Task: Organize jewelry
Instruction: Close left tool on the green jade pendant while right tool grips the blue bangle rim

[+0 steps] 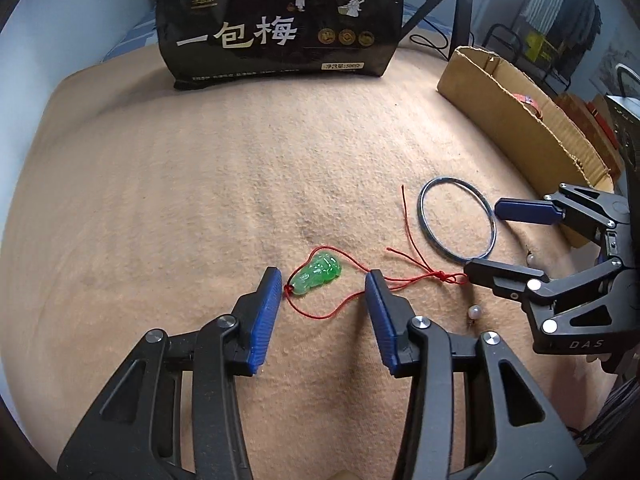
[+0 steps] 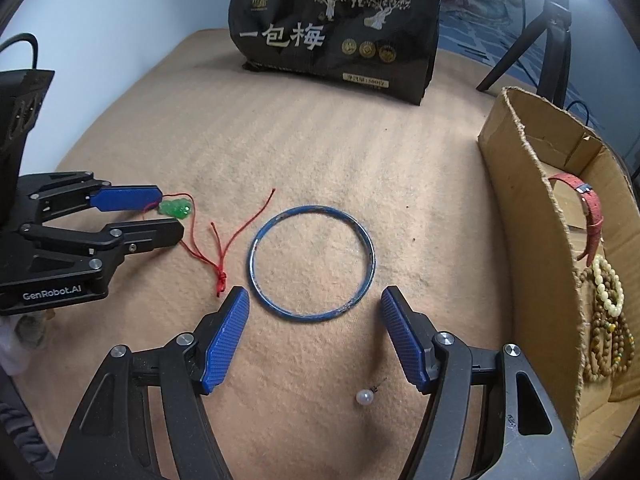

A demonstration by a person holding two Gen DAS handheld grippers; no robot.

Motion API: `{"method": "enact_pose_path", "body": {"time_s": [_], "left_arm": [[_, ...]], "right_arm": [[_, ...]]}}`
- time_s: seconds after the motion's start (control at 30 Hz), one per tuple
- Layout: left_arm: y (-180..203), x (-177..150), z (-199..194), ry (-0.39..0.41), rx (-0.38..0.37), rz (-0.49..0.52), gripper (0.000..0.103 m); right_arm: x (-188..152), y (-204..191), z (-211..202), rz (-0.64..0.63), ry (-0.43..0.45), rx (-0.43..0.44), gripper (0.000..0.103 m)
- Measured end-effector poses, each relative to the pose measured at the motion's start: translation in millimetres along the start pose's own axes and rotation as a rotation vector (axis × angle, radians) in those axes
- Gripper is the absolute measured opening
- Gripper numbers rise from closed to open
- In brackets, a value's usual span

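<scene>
At nine o'clock of the right wrist view, the left gripper (image 2: pixel 170 214) is being held low over the tan blanket (image 2: pixel 320 128), its jaws spread wide and nothing being gripped. The green jade pendant (image 1: pixel 316 274) is lying between its blue pads (image 1: pixel 266 312), just beside the left one, in the left wrist view. A red cord (image 1: pixel 416 276) is threaded through the pendant, looping toward six o'clock and trailing toward three o'clock, where its knot is lying just beside the right gripper's lower finger.

At the centre of the right wrist view, the blue bangle (image 2: pixel 312 264) is lying flat on the blanket, at twelve o'clock of the right gripper (image 2: pixel 314 306). That gripper's jaws are being held wide apart on either side of the bangle's near edge, and nothing is being grasped. A pearl earring (image 2: pixel 365 396) is lying at five o'clock of the bangle, near the right finger.

At twelve o'clock, a black snack bag (image 2: pixel 336 28) is standing upright. At three o'clock, a cardboard box (image 2: pixel 532 216) is lying open, and a red watch (image 2: pixel 588 216) and beaded bracelets (image 2: pixel 608 320) are being held inside it.
</scene>
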State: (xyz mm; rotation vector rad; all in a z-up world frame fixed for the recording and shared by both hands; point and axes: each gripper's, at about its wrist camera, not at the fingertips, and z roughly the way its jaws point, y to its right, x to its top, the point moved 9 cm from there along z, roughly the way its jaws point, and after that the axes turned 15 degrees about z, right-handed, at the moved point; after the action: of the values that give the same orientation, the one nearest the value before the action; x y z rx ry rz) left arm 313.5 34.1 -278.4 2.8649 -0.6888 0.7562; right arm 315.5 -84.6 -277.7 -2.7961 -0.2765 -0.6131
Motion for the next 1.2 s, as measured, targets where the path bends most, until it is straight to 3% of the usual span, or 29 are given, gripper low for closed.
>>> {"method": "enact_pose_path", "body": {"time_s": [0.3,0.83,0.9,1.0,1.2], "left_arm": [[-1,2,5,0.005,0.02,0.023,0.029],[3,8,12,0.012,0.052,0.055,0.029],[3,8,13,0.015,0.054,0.057,0.029],[2,8,12,0.02,0.052,0.042,0.01],[-1,8,7,0.034,0.049,0.017,0.01]], "right_arm": [[5,-4,10,-0.035,-0.007,-0.019,0.074],[9,-6,18,-0.05,0.004,-0.03,0.076],[9,-7,19,-0.053,0.006,-0.027,0.071],[8,-6,19,-0.055,0.009,-0.018,0.071],[8,-6,15,-0.035,0.02,-0.005,0.071]]}}
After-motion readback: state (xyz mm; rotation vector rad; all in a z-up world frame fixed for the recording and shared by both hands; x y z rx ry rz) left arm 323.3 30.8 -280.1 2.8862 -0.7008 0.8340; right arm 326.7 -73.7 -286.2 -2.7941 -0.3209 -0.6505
